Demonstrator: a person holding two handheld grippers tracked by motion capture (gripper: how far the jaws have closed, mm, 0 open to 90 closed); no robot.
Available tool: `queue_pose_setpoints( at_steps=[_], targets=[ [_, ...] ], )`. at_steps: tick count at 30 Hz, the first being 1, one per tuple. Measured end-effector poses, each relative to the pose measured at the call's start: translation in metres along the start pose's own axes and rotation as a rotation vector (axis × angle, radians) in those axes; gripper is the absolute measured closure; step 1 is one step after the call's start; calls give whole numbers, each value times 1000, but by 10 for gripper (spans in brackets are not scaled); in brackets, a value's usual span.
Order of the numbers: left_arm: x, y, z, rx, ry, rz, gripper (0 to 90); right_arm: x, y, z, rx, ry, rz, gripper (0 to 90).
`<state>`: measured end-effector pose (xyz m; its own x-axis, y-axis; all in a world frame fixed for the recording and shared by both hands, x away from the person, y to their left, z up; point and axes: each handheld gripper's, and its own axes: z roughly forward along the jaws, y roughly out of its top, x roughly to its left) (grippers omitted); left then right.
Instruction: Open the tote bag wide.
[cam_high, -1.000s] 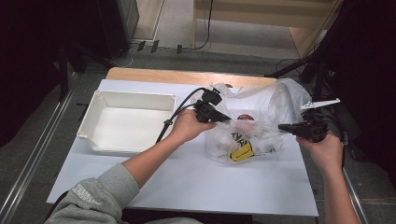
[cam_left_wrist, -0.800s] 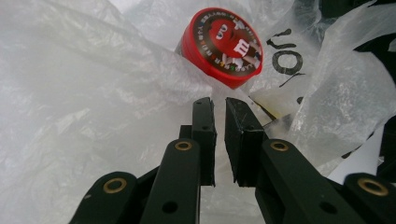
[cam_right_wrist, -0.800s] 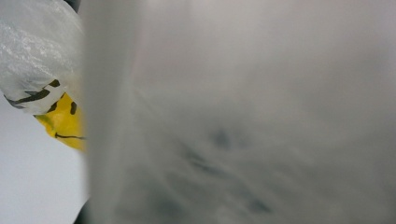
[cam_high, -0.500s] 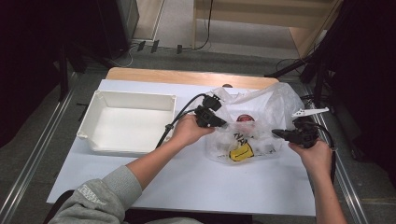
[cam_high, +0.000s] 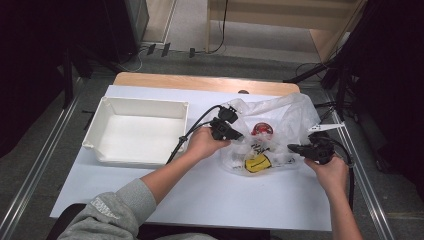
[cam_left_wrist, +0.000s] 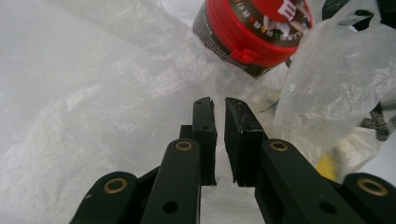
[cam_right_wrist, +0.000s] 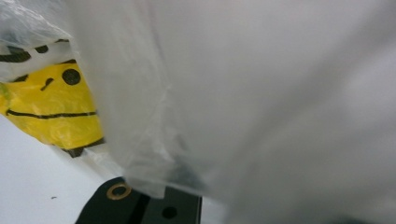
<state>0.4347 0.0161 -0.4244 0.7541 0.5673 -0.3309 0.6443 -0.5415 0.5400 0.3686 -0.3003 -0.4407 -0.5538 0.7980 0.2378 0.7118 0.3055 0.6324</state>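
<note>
A clear plastic bag (cam_high: 280, 130) lies on the white table (cam_high: 210, 195), between the two grippers. The left gripper (cam_high: 231, 134) is at the bag's 9 o'clock edge, and the right gripper (cam_high: 296, 148) is at the bag's 4 o'clock side, low and to the right. In the left gripper view, the left gripper (cam_left_wrist: 219, 105) has its two black jaws almost together, with a thin gap and a bit of thin plastic in it, so it looks pinched on the bag (cam_left_wrist: 93, 93). In the right gripper view, the bag (cam_right_wrist: 261, 102) hangs over the jaws and hides them, so I cannot tell if the right gripper is open or closed. The bag is thin, crinkly and see-through. Inside it is a round red tub (cam_left_wrist: 254, 30) with a red lid, at 1 o'clock from the left jaws. There is also a yellow packet (cam_right_wrist: 51, 105) with a black smiling face drawn on it, low in the bag near 6 o'clock. A white tray (cam_high: 142, 107) sits on the table well to the left of the bag, at 9 o'clock.
</note>
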Motion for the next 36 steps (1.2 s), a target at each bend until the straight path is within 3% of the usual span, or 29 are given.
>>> queue_pose_setpoints(
  at_steps=[4, 13, 20, 22, 27, 36],
  targets=[
    [7, -5, 5, -17, -12, -31, 834, -2, -7, 4, -9, 5, 10, 900],
    [13, -8, 13, 0, -3, -42, 834, -5, -17, 11, -1, 11, 26, 900],
    [13, -11, 22, 5, 3, -25, 842, -8, -25, 19, 1, 14, 24, 900],
    [14, -13, 25, -6, 7, -10, 853, -11, -29, 22, -11, 17, 20, 900],
    [14, -19, 27, -47, 9, -22, 859, -13, -32, 23, -31, 26, 25, 900],
    [15, -31, 31, -92, 47, 39, 862, -15, -36, 22, -56, 23, 24, 900]
  ],
)
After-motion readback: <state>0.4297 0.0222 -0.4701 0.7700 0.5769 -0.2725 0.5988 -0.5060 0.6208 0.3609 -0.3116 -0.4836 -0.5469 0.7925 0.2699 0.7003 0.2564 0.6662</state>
